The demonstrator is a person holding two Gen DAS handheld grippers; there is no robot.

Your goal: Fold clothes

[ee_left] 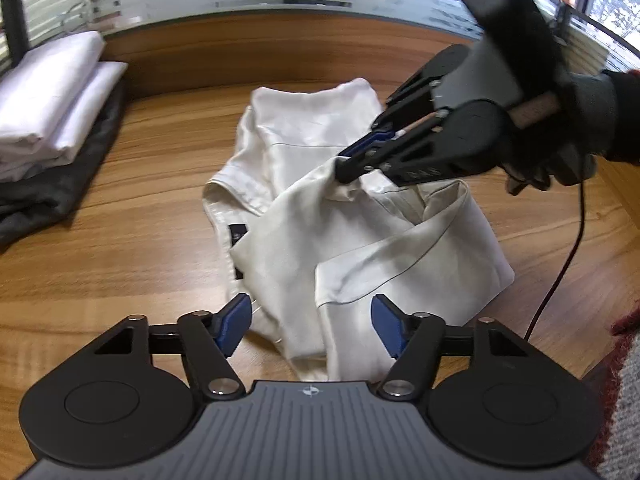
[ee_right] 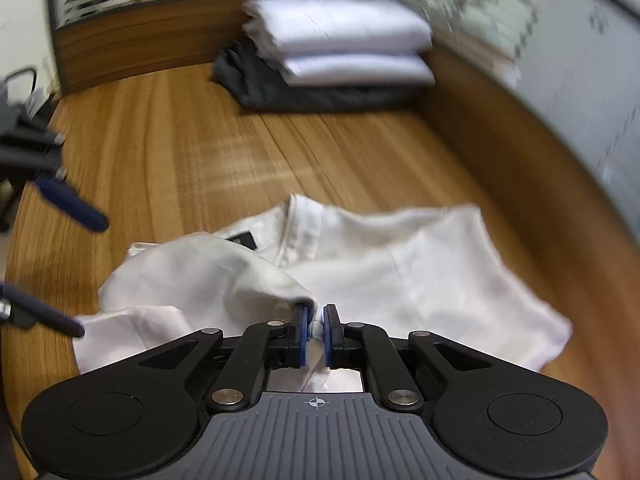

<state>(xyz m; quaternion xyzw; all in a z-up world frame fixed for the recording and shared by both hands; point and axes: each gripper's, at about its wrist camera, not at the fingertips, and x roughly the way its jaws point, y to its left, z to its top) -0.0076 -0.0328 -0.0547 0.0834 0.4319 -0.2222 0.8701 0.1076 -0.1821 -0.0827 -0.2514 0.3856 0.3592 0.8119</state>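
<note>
right tool [ee_right: 316, 326] pinching white garment [ee_right: 420, 264], folded stack [ee_right: 340, 40] behind

Folded stack [ee_left: 52, 120] at table's [ee_left: 120, 240] corner

A wooden desk [ee_left: 140, 248] carries a crumpled white shirt [ee_left: 320, 216] at its middle. Well apart, near the back edge, a stack of folded clothes [ee_left: 52, 120] lies: white pieces on dark ones.
</note>
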